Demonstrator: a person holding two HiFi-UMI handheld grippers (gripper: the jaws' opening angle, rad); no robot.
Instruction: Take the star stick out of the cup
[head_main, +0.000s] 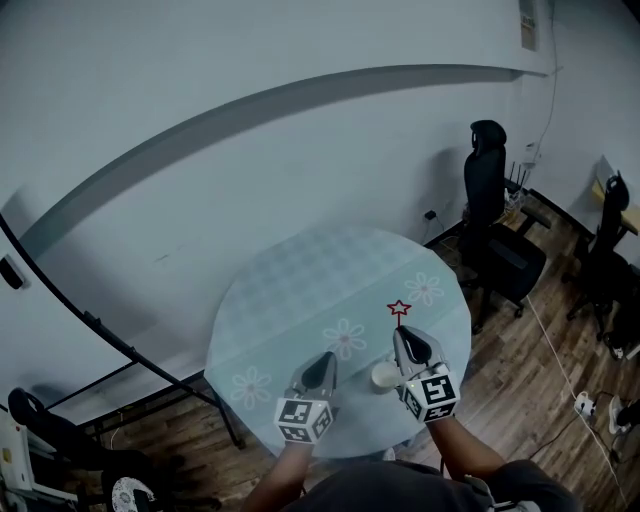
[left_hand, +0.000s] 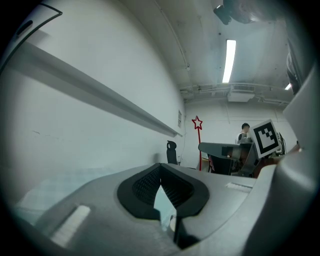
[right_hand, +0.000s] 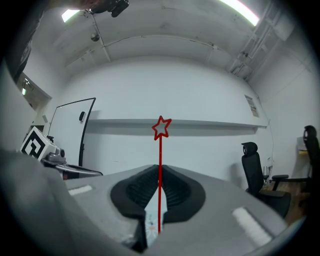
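A thin red star stick (head_main: 399, 311) stands upright with my right gripper (head_main: 403, 334) shut on its shaft. In the right gripper view the star stick (right_hand: 161, 128) rises above the right gripper (right_hand: 160, 169); its shaft runs down between the black pads, and its lower end shows over the tablecloth. The white cup (head_main: 384, 376) stands on the round table (head_main: 300, 290), between the two grippers and just left of the right one. My left gripper (head_main: 325, 358) rests left of the cup, shut with nothing in it. The left gripper (left_hand: 160, 166) view shows the star stick (left_hand: 197, 123) off to the right.
The table wears a pale cloth with flower prints. Black office chairs (head_main: 492, 215) stand at the right by the wall, on a wooden floor with cables. A dark metal frame (head_main: 120, 345) runs along the left. A person (left_hand: 245, 131) is far off in the left gripper view.
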